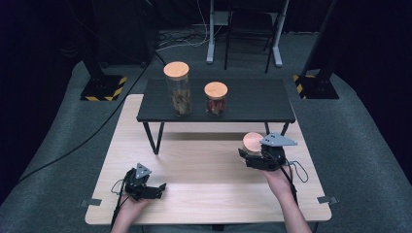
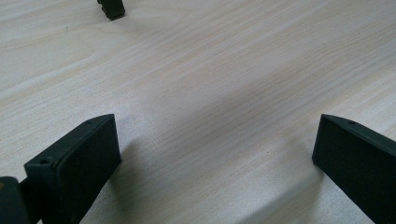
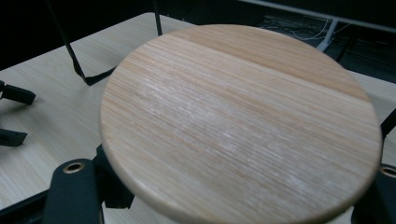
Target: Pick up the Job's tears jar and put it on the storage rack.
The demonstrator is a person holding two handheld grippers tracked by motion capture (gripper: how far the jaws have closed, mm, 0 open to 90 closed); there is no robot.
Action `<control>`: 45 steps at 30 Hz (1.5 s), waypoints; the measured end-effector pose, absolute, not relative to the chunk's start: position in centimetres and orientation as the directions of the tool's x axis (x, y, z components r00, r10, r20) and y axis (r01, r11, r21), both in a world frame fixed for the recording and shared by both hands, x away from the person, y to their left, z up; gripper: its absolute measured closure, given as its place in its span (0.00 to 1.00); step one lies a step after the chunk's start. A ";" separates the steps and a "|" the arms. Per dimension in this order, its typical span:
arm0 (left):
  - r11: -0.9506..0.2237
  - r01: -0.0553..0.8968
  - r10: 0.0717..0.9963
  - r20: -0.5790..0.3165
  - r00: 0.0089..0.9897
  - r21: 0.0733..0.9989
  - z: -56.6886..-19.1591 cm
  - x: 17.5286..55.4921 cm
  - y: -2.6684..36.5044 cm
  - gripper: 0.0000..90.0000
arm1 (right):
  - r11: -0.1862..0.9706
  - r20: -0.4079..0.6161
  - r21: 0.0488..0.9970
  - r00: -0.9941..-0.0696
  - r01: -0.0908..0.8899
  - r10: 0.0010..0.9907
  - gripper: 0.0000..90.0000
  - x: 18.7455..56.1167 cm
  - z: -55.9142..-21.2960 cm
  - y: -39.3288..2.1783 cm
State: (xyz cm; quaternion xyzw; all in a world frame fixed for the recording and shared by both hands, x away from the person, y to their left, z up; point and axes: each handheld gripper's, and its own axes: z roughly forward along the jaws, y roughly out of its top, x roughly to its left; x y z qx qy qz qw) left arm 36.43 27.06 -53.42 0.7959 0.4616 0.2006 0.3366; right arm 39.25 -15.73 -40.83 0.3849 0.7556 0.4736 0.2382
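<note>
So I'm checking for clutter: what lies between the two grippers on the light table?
Bare wood, in the high view: nothing lies between the left gripper and the right gripper holding the wooden-lidded jar.

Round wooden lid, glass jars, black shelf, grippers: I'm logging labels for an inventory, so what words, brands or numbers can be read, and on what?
No readable text anywhere.
Round wooden lid in the right gripper: bare grain.
Two wooden-lidded glass jars: no label visible.
Yellow-black hazard stripes: a pattern, no words.
</note>
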 end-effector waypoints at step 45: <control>-0.348 0.600 0.870 0.008 0.494 0.721 -53.4 36.4 27.1 0.00 | 0.270 -0.033 0.909 -0.591 0.318 0.806 0.28 42.2 -31.4 -14.1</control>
